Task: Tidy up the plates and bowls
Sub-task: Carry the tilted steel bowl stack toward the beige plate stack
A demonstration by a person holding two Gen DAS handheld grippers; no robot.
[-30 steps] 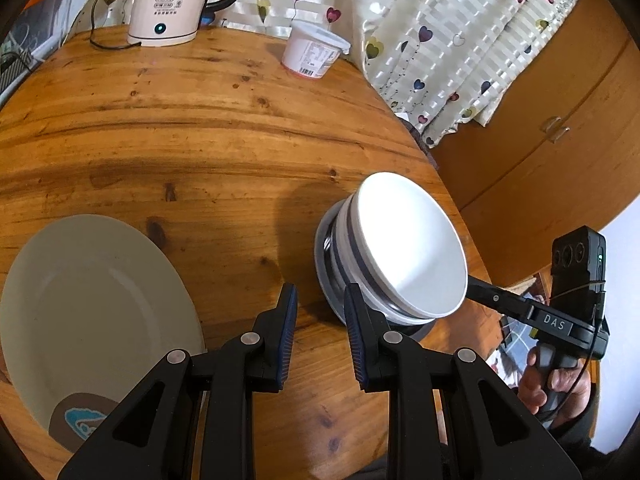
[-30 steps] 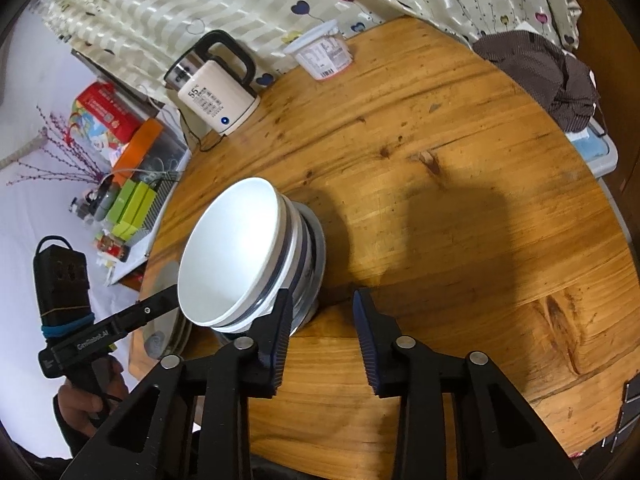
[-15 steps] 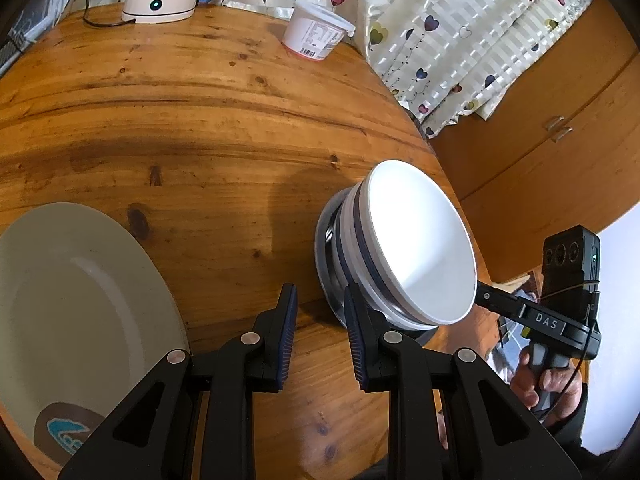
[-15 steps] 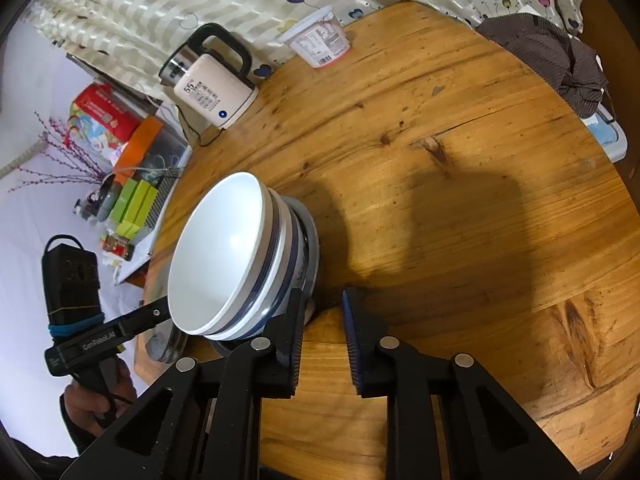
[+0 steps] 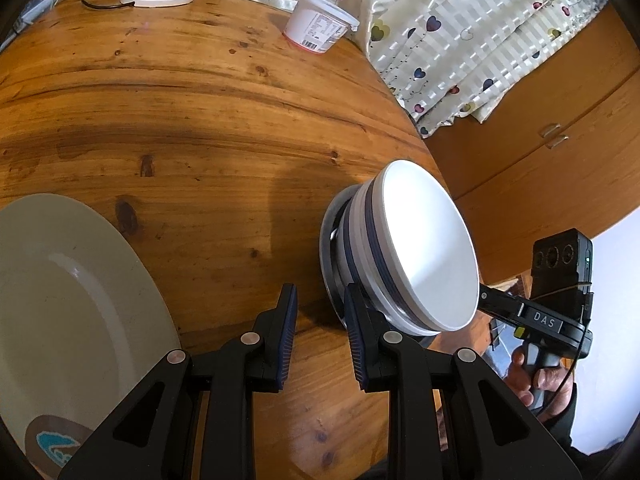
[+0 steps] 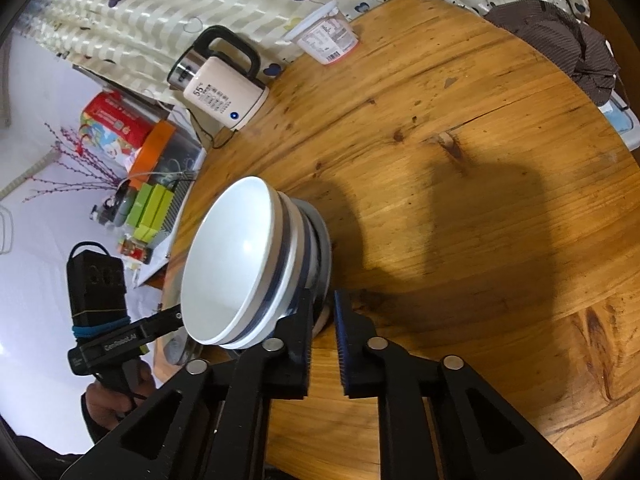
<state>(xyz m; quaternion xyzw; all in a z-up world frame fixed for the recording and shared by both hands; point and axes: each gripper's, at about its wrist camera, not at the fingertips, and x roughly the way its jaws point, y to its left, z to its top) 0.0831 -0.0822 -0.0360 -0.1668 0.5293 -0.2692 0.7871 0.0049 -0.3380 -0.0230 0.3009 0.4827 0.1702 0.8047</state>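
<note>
Both grippers angle down over the round wooden table [image 5: 200, 120], left gripper [image 5: 320, 320] part-open on nothing, right gripper [image 6: 323, 328] nearly closed and empty beside the stacked bowls [image 6: 248, 264], heart-print curtain [image 5: 480, 32] behind.

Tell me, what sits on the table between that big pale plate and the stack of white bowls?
Only bare wood. In the left wrist view, the table between the plate and the bowl stack holds nothing; just the left tongs hover over that stretch.
</note>
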